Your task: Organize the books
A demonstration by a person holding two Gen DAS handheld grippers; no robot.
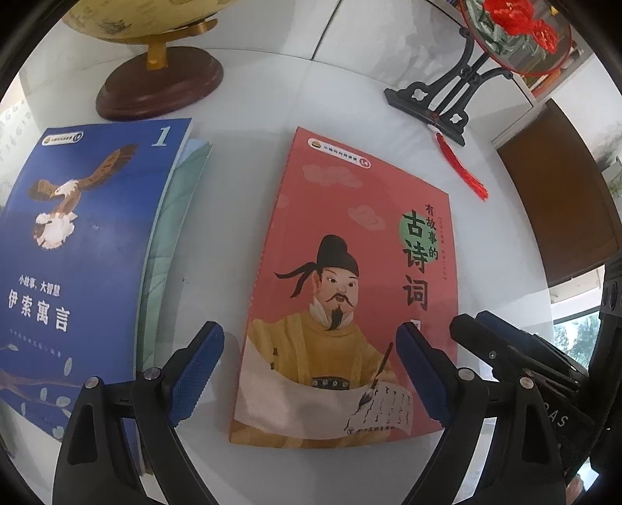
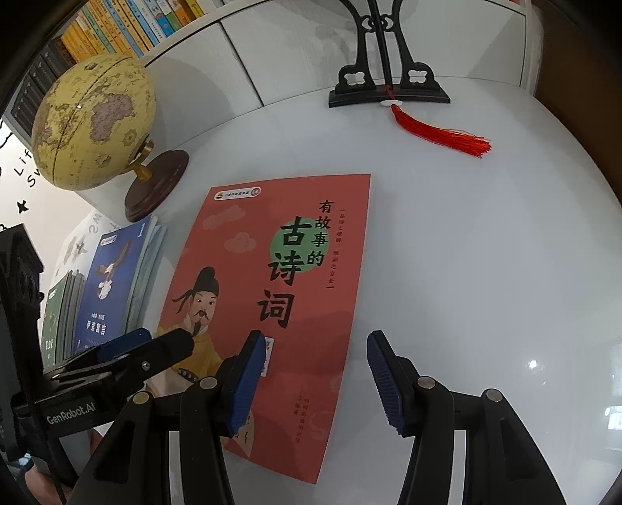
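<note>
A salmon-red book with a robed, bearded man on its cover lies flat on the white table. My left gripper hangs open above the book's lower part, one blue pad on each side and nothing gripped. To the left a blue book with an eagle lies on a pale green book. In the right wrist view my right gripper is open over the right edge of the red book. Its left pad is above the cover and its right pad above bare table. The left gripper shows beside it.
A yellow globe on a brown wooden base stands at the back left. A black ornamental stand with a red tassel is at the back right. Green books sit at the far left. Shelved books line the wall.
</note>
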